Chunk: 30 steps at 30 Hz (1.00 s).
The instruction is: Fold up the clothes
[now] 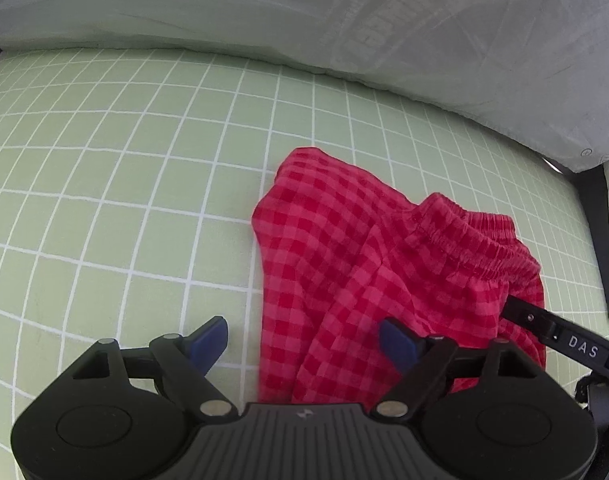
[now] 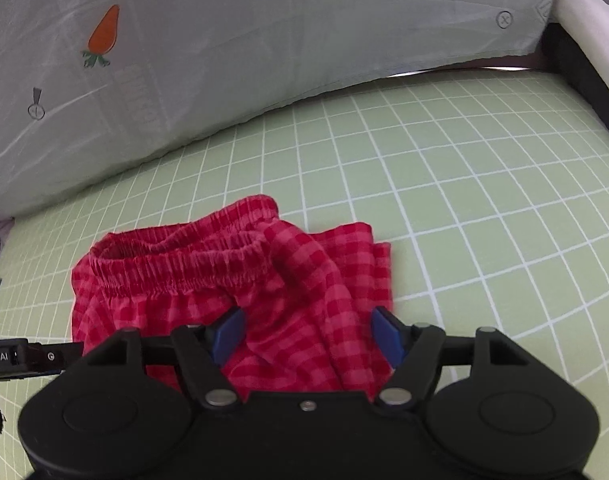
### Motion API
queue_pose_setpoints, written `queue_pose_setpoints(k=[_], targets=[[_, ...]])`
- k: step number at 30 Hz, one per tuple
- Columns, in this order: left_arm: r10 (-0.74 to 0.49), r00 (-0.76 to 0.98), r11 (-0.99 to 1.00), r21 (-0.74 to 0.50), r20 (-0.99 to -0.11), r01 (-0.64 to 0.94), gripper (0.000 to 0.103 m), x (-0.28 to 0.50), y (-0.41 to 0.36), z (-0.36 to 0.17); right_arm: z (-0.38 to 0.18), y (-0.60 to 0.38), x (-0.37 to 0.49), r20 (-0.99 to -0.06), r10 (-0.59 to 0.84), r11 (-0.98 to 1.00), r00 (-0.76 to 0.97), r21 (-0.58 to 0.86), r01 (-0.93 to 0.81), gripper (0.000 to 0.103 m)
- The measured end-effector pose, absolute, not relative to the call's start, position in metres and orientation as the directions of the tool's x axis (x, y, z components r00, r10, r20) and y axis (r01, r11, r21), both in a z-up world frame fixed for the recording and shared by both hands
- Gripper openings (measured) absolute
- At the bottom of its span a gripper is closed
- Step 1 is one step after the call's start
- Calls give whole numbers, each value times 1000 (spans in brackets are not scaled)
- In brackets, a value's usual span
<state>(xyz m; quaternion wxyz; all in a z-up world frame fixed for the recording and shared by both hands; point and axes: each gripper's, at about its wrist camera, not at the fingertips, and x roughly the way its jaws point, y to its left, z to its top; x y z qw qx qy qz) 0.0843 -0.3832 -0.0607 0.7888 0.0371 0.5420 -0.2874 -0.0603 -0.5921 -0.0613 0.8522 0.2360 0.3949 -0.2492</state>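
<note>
Red checked shorts (image 1: 368, 264) lie bunched on the green grid bed sheet (image 1: 124, 168) near a pillow (image 1: 264, 4). Left gripper (image 1: 304, 344) and right gripper (image 2: 308, 334) both hang released, gripping nothing.

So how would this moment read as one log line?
left gripper: open | right gripper: open | red checked shorts: bunched on bed, unheld

Left gripper (image 1: 304, 342): matte black body, ribbed centre plate, round side housings, silver pivot screws, blue fingertip pads (image 1: 208, 340). Right gripper (image 2: 306, 336): same build, smooth centre plate.
</note>
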Motion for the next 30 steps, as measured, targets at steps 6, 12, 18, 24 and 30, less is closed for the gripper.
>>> queue_pose_setpoints(k=[6,12,18,24,30], targets=[[-348,343,846,-134,-872,516,85,110,-406,-61,-62,-615,-28,-770,-366,771,524,65,633,71],[-342,358,871,-151,-869,468,85,123,-394,-56,-50,-635,-46,-742,-425,692,518,103,715,72],[-371,291,869,-219,-882,443,85,99,-363,-53,-50,-617,-95,-765,-391,644,511,169,746,72],[-405,210,879,-315,-890,359,84,76,-345,-60,-54,-596,-130,-794,-325,640,513,214,738,72],[-463,183,871,-408,-867,273,67,64,-336,-68,-61,-590,-146,-804,-260,615,535,289,733,72]])
